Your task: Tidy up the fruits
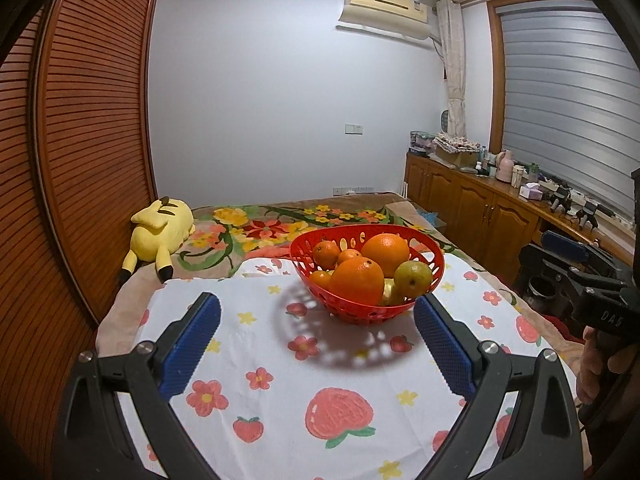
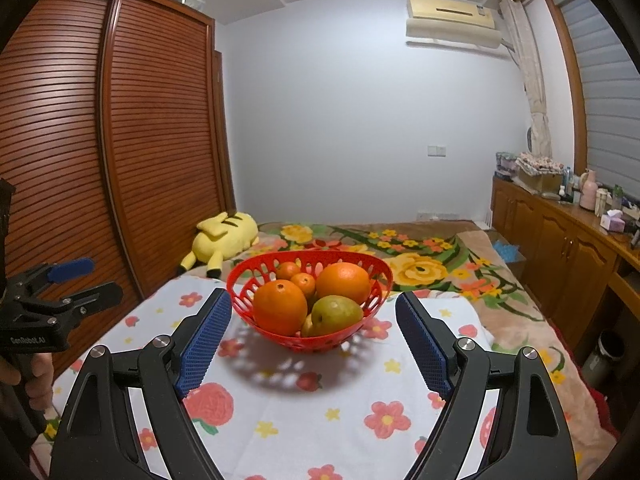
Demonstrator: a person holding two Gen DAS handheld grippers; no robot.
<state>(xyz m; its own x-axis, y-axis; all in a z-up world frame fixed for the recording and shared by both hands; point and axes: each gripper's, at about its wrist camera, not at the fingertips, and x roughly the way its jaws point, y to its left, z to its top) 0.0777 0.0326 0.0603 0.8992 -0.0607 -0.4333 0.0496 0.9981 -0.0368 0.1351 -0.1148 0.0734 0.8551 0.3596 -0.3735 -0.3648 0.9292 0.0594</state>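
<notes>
A red perforated basket (image 1: 434,270) (image 2: 240,284) stands on a white cloth with strawberry and flower print (image 1: 280,392) (image 2: 320,408). It holds two large oranges (image 1: 356,280) (image 2: 279,307), a green-yellow pear (image 1: 413,278) (image 2: 334,314) and several small tangerines (image 1: 326,254) (image 2: 303,283). My left gripper (image 1: 318,308) is open and empty, just short of the basket, which lies toward its right finger. My right gripper (image 2: 314,304) is open and empty, its fingers on either side of the basket's near part. Each gripper shows at the edge of the other view.
The cloth covers the near part of a bed with a floral blanket (image 1: 256,228) (image 2: 420,268). A yellow plush toy (image 1: 160,236) (image 2: 224,238) lies at the back left by a slatted wooden wardrobe (image 1: 80,160). A low wooden cabinet (image 1: 480,204) (image 2: 560,248) with clutter runs along the right.
</notes>
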